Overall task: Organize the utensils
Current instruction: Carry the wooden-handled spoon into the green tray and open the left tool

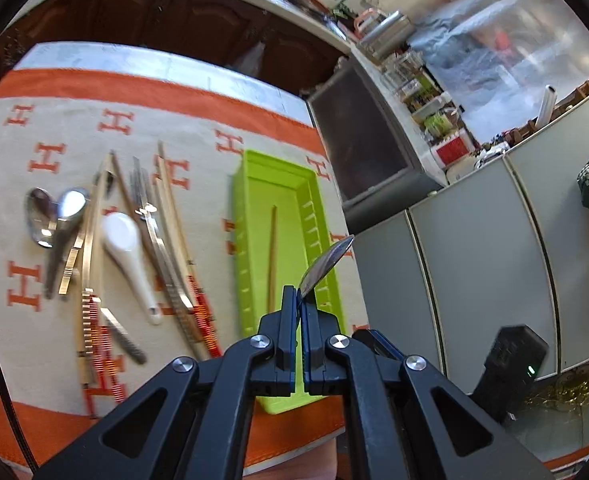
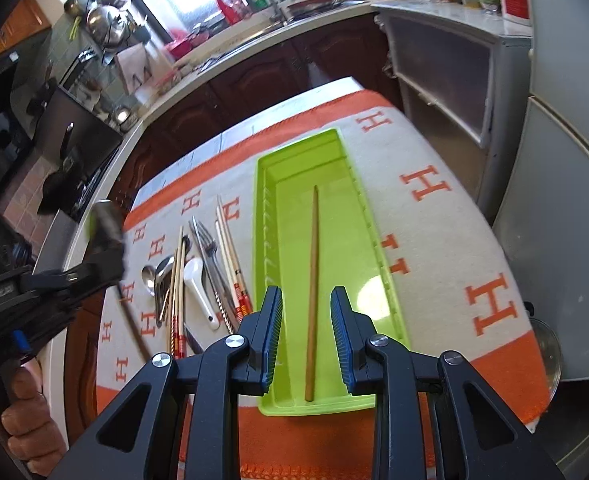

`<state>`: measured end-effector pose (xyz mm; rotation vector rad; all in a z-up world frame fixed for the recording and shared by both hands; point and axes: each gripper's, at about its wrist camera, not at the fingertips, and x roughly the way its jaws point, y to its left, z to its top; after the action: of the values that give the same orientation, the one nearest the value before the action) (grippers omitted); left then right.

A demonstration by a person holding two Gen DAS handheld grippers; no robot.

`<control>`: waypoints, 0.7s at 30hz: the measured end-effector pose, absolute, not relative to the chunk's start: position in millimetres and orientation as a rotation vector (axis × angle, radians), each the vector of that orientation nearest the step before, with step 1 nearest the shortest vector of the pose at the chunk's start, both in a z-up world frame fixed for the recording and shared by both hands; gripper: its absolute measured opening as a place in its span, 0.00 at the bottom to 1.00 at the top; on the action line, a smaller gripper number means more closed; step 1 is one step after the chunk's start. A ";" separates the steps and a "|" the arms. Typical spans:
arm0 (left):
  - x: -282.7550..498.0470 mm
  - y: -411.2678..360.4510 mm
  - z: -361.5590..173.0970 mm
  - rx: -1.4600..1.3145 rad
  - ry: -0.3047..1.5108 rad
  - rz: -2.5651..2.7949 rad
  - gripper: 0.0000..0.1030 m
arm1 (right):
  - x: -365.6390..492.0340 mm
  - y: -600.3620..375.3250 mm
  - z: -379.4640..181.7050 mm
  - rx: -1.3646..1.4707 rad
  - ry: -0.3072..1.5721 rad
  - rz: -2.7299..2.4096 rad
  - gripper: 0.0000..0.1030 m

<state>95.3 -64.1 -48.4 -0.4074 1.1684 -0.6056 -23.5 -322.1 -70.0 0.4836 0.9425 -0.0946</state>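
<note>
A lime green tray (image 1: 254,208) (image 2: 266,208) lies on the orange-and-cream cloth with one wooden chopstick (image 1: 271,256) (image 2: 312,288) in it. My left gripper (image 1: 299,300) is shut on a metal spoon (image 1: 326,264), held above the tray's near right part; the spoon also shows blurred at the left of the right wrist view (image 2: 106,228). My right gripper (image 2: 307,300) is open and empty above the near end of the tray. Left of the tray lies a pile of utensils: metal spoons (image 1: 50,216), a white ceramic spoon (image 1: 128,248) (image 2: 198,288), forks (image 1: 146,208) (image 2: 208,248) and chopsticks (image 1: 174,216) (image 2: 228,248).
The cloth (image 1: 54,128) (image 2: 446,240) covers a small table. Dark wooden cabinets (image 1: 182,20) and a kitchen counter (image 2: 230,44) stand behind it. Grey cabinets (image 1: 474,240) (image 2: 554,200) stand to the right. A black box (image 1: 510,360) sits on the floor.
</note>
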 end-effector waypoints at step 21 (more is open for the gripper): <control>110.8 -110.8 -99.2 -0.169 1.214 -0.471 0.43 | -33.4 -345.9 -105.0 0.556 1.009 -0.162 0.25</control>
<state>110.8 -110.8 -99.2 -0.1689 1.2138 -0.4710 -33.4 -345.9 -105.0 0.5555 1.0088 -0.1622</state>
